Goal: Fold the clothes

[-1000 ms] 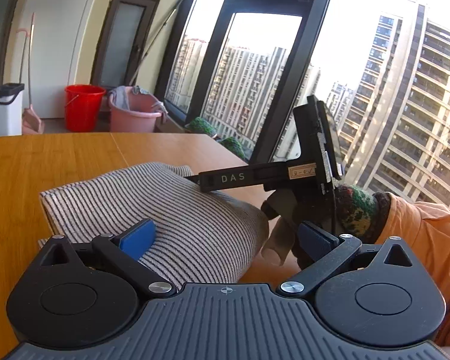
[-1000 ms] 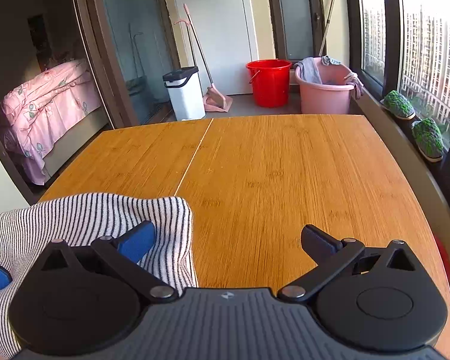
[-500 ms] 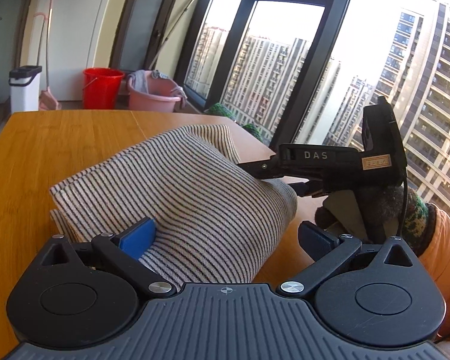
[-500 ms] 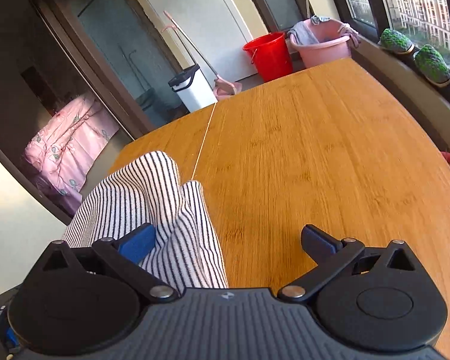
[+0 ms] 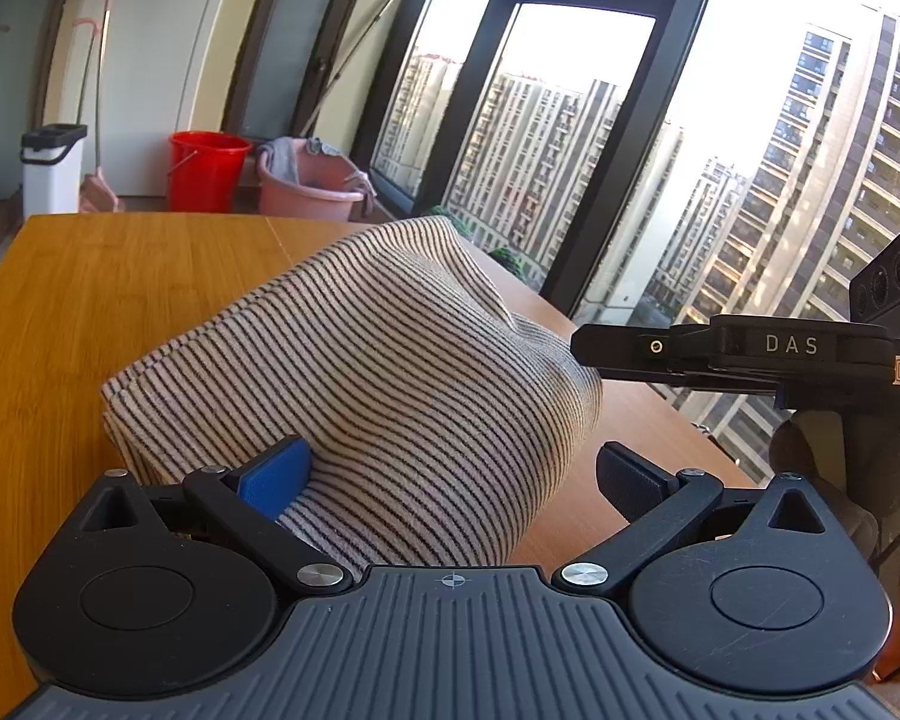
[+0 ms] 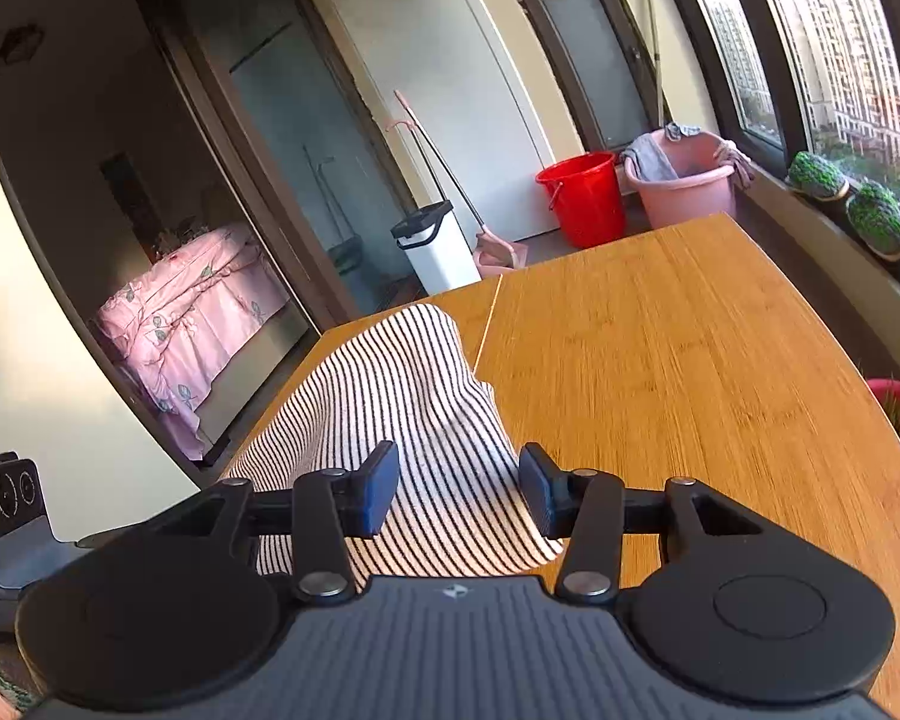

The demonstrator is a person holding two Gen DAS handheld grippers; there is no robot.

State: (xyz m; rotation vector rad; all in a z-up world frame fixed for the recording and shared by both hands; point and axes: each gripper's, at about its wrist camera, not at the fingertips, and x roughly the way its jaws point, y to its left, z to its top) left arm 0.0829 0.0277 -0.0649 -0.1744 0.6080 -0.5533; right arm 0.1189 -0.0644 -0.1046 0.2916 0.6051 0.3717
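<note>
Two grippers: both are seen at one striped garment (image 5: 354, 372), which is raised off the wooden table (image 5: 120, 276) between them.
Right gripper (image 6: 459, 495): its jaws have just been closing and stand partly closed, with a bunched fold of the striped cloth between the two blue pads; whether the pads actually press on the cloth cannot be told from the right wrist view.
Right gripper from the left wrist view: its black finger tips are seen meeting the garment's right edge at a raised ridge of cloth, and the body is held by a gloved hand (image 5: 834, 456).
Left gripper (image 5: 450, 480): its jaws are spread wide; the left blue pad (image 5: 273, 477) lies against the garment's near lower edge, while the dark right pad stands clear of the cloth, so nothing is clamped.
Garment's place: it is draped in a hump ahead of the left gripper, nearer its left finger, with the far peak lifted highest.
Table: bare wood is seen to the right of the cloth in the right wrist view.
Background: a red bucket (image 6: 582, 198) and a pink basin (image 6: 681, 186) are seen on the floor beyond the table.
</note>
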